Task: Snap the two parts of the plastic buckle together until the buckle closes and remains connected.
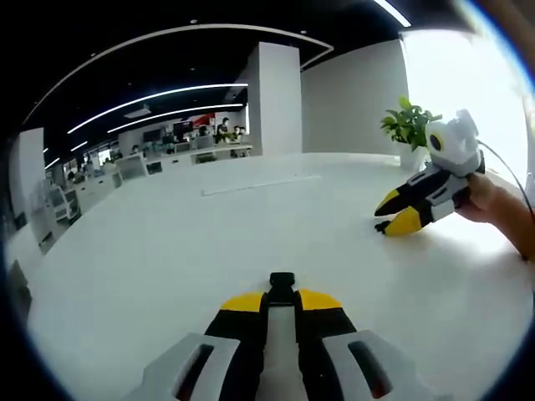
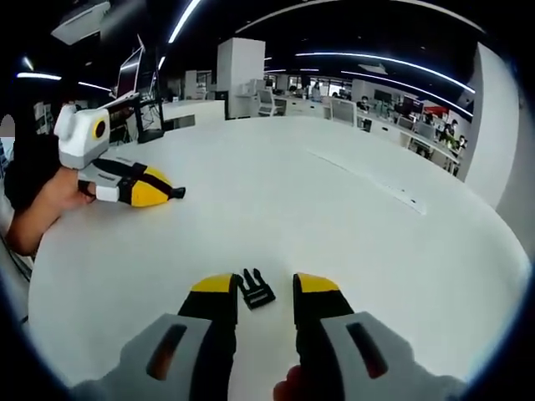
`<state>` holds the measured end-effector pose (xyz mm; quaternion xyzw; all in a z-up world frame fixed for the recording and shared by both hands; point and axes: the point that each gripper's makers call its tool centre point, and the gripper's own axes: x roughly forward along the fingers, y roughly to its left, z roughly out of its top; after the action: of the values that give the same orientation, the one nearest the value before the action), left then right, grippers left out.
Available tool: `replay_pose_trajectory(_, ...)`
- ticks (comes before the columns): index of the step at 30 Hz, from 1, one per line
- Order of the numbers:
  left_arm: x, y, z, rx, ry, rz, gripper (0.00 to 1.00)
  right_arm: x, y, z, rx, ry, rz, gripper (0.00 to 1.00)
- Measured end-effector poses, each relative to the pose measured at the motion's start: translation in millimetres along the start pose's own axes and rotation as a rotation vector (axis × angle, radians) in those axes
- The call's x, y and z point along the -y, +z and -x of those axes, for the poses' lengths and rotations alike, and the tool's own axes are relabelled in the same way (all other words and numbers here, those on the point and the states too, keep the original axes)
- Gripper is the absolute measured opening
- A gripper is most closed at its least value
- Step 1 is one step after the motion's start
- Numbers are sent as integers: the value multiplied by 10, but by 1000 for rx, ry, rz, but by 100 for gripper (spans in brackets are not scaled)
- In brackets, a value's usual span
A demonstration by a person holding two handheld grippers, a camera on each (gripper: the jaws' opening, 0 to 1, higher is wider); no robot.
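on a broad white bench [image 1: 167,251] in an open-plan office, two hand-held claws face each other with the halves of a black plastic buckle between them, not yet joined. the left claw [image 1: 282,294] is closed on one buckle half [image 1: 282,284], its black tip poking out past the yellow pads – held low and level over the bench, apparently so it can be pushed straight into its mate. in the right gripper view, the right claw [image 2: 255,288] stands open, jaws either side of the other buckle half [image 2: 256,290], which lies flat on the bench, pronged end toward the claw's base as far as can be told (the piece is small in the frame). the claws sit well apart – a potted plant [image 1: 407,125] stands behind the right one. the next move looks to be a grasp on the loose half before the two are brought together.
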<state>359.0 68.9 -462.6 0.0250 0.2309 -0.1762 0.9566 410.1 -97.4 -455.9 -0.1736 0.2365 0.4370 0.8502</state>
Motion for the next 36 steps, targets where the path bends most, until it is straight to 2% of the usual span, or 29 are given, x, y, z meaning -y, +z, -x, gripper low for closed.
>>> replay_pose_trajectory(10,1,5,-8,0,-1,1,12,27,22,87,30,-11,-21,26)
replay_pose_trajectory(21,1,3,-11,1,-1,3,12,-73,-4,167,46,61,-10,24)
replay_pose_trajectory(36,-4,5,-10,2,-3,4,12,-77,-70,124,43,95,-26,21)
